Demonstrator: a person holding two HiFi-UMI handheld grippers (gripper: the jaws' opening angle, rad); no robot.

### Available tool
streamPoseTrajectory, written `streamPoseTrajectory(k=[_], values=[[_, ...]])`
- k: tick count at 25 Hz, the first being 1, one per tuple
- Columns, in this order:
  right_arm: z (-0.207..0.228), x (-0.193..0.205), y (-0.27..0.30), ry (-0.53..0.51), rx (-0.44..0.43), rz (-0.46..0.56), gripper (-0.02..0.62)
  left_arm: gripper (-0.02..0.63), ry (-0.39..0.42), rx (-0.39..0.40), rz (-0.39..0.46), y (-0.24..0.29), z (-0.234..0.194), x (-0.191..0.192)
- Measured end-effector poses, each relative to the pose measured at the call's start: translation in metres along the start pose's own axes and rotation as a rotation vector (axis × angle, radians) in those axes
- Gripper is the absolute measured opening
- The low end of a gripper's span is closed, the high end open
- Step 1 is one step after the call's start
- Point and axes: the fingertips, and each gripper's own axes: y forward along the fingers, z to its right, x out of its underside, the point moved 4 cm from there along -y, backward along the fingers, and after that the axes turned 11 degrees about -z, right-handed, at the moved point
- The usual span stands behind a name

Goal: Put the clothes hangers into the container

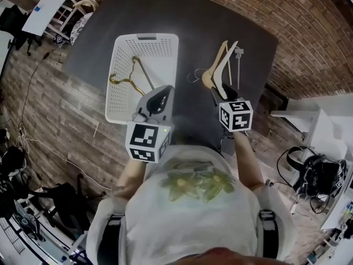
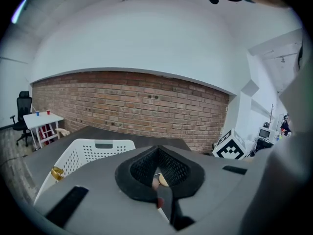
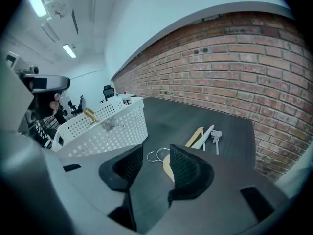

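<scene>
Reaching with the right gripper [image 3: 156, 153], spread wide and empty, tipped down at the hangers [image 1: 219, 70] loose on the tabletop [image 1: 193, 26] right of the basket [image 1: 146, 36]. Lying just ahead of its jaws, hooks nearest, long arms stretching away. Much farther from the left gripper [image 2: 156, 151], pinched shut on nothing by the basket's near corner. Already inside the basket, a gold hanger [image 1: 124, 81].

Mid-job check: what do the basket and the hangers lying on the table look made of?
Basket: white plastic, matte; moulded perforated walls. Tan hanger: pale wood, smooth, apparently unpainted. White hanger: plastic or painted wood, unclear. Their hooks: thin shiny wire, probably metal.
</scene>
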Motion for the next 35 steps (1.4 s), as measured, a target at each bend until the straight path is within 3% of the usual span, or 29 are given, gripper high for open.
streamPoseTrajectory(k=[17, 35], values=[[0.053, 0.042, 0.065, -0.002, -0.007, -0.179, 0.16, 0.028, -0.02, -0.096, -0.06, 0.014, 0.006, 0.003], [0.082, 0.082, 0.116, 0.021, 0.013, -0.385, 0.16, 0.028, -0.069, -0.136, -0.109, 0.024, 0.007, 0.013]])
